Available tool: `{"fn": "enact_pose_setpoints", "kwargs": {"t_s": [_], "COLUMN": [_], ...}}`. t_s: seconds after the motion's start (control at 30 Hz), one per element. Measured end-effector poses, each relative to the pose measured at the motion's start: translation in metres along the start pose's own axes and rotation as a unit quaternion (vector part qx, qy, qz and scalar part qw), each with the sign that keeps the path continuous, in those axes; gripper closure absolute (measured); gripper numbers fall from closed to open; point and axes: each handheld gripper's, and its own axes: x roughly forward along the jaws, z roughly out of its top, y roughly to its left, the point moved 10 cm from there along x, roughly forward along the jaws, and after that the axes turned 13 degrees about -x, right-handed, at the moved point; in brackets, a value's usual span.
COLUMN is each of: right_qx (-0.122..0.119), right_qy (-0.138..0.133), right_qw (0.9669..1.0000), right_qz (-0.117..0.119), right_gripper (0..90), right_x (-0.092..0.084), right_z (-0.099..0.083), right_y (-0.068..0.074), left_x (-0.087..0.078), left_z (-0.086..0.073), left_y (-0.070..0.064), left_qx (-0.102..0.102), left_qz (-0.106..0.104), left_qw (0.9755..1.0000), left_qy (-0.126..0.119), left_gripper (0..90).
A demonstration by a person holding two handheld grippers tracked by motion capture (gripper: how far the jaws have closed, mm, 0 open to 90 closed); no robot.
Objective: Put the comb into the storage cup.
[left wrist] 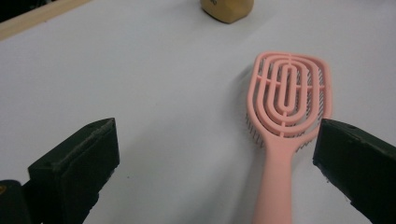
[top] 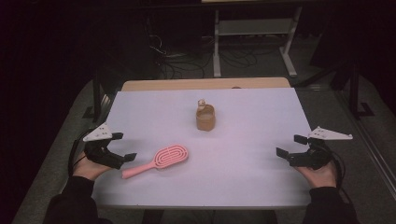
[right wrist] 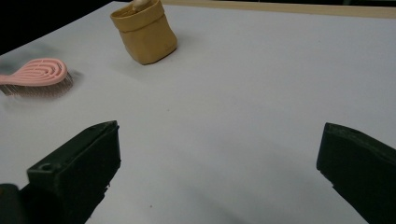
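Observation:
A pink hairbrush (top: 159, 161) lies bristles down on the white table (top: 243, 140), its handle pointing toward the near left. My left gripper (top: 123, 146) stands open just left of the handle; in the left gripper view the hairbrush (left wrist: 286, 121) lies near the right jaw. A small tan pouch (top: 205, 118) with something pale sticking out of its top stands at the table's middle back. My right gripper (top: 292, 145) rests open at the right edge, nothing between its jaws. The right gripper view has the pouch (right wrist: 144, 32) far ahead and the hairbrush (right wrist: 39, 74) at the left.
A wooden strip (top: 205, 84) runs along the table's far edge. Beyond it are a white metal frame (top: 252, 37) and cables on the dark floor. A black stand (top: 95, 100) is at the table's left side.

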Motion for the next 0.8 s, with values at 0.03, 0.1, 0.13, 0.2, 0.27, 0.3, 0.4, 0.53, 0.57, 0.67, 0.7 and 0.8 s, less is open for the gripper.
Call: {"fn": "enact_pose_setpoints", "kwargs": {"t_s": [0.03, 0.1, 0.13, 0.2, 0.27, 0.3, 0.4, 0.53, 0.57, 0.67, 0.7, 0.8], "right_qx": [0.000, 0.001, 0.000, 0.000, 0.000, 0.000, -0.001, -0.002, -0.003, -0.005, -0.005, -0.006], "right_qy": [0.000, 0.001, 0.001, 0.002, 0.003, 0.003, 0.004, 0.007, 0.007, 0.008, 0.009, 0.011], "right_qw": [1.0000, 1.0000, 1.0000, 1.0000, 1.0000, 1.0000, 1.0000, 1.0000, 1.0000, 0.9999, 0.9999, 0.9999], "right_qz": [0.000, 0.000, 0.001, 0.001, 0.001, 0.002, 0.002, 0.004, 0.004, 0.004, 0.005, 0.006], "right_gripper": [0.0, 0.0, 0.0, 0.0, 0.0, 0.0, 0.0, 0.0, 0.0, 0.0, 0.0, 0.0], "right_x": [0.000, 0.000, 0.000, 0.001, 0.001, 0.001, 0.001, 0.002, 0.002, 0.002, 0.002, 0.003], "right_z": [0.000, 0.000, 0.000, -0.001, -0.001, -0.001, -0.001, -0.002, -0.002, -0.002, -0.002, -0.002], "right_y": [0.000, 0.000, 0.000, 0.001, 0.001, 0.001, 0.001, 0.002, 0.002, 0.003, 0.003, 0.003], "left_x": [0.001, 0.003, 0.004, 0.006, 0.011, 0.012, 0.018, 0.024, 0.026, 0.028, 0.031, 0.034], "left_z": [-0.001, -0.002, -0.002, -0.003, -0.005, -0.006, -0.008, -0.010, -0.010, -0.011, -0.013, -0.015], "left_y": [-0.001, -0.003, -0.005, -0.006, -0.011, -0.012, -0.017, -0.024, -0.026, -0.028, -0.030, -0.031], "left_qx": [0.001, 0.005, 0.005, 0.007, 0.017, 0.018, 0.021, 0.030, 0.033, 0.039, 0.040, 0.045], "left_qz": [-0.002, -0.005, -0.008, -0.011, -0.011, -0.012, -0.020, -0.033, -0.034, -0.035, -0.038, -0.037], "left_qw": [1.0000, 0.9999, 0.9999, 0.9998, 0.9993, 0.9991, 0.9985, 0.9973, 0.9970, 0.9964, 0.9960, 0.9951], "left_qy": [0.004, 0.010, 0.013, 0.017, 0.030, 0.035, 0.047, 0.059, 0.062, 0.066, 0.071, 0.079], "left_gripper": [0.4, 0.4, 0.4, 0.4, 0.4, 0.4, 0.4, 0.5, 0.5, 0.5, 0.5, 0.5]}}
